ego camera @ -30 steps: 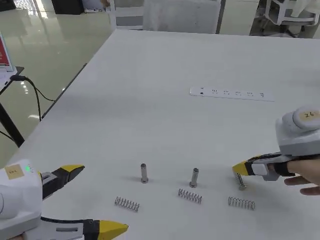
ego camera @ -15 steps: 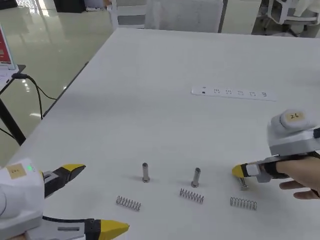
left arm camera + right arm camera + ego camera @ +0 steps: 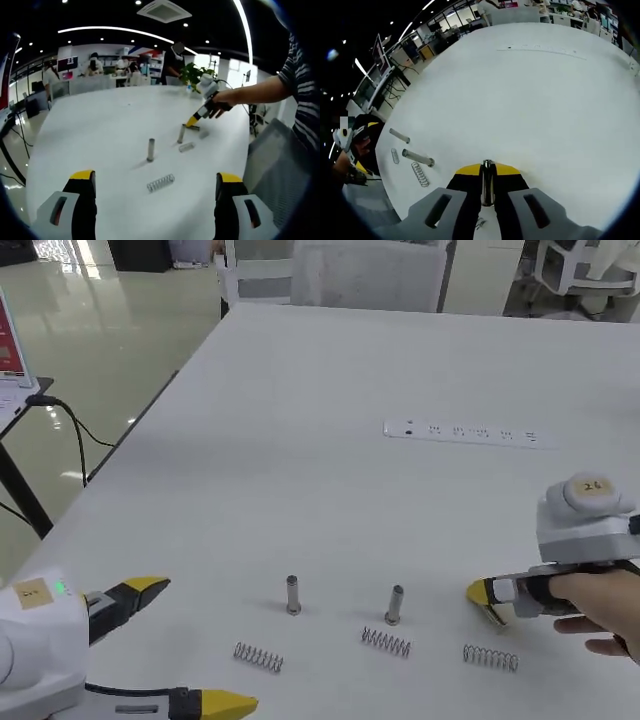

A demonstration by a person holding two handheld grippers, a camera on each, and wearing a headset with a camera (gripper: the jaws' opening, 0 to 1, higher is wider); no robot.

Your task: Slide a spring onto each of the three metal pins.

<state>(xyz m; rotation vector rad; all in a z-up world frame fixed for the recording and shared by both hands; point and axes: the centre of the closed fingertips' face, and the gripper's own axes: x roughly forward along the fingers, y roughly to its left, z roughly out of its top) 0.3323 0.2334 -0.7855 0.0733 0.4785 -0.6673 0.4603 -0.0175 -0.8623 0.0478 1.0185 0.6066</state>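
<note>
1. Nearest, the left gripper (image 3: 188, 645) is held low at the table (image 3: 300, 480) edge, left of the middle pin (image 3: 394, 604) and nearer than it. Its jaws are spread wide and nothing is held, presumably in readiness for a pick.
2. Three springs are laid on their sides: the middle spring (image 3: 386, 642) just before the middle pin, the left spring (image 3: 258, 656) to that pin's near left, and the right spring (image 3: 490, 657) to its near right. Their long axes run roughly side to side. Each is judged to be set before its own pin for pairing, and none is on a pin yet.
3. The middle pin and the left pin (image 3: 293, 594) stand upright on their wider ends. Their long axes are vertical and the free ends point up, so a spring can be slid down over them.
4. Right of the middle pin, the right gripper (image 3: 488, 593) is clamped on the third pin (image 3: 487, 187). In the right gripper view, its long axis runs along the jaws, rounded end forward. The grip is judged to steady it for threading. Whether it touches the table cannot be told.
5. Far beyond the middle pin, a strip (image 3: 468, 434) lies flat, well apart.
</note>
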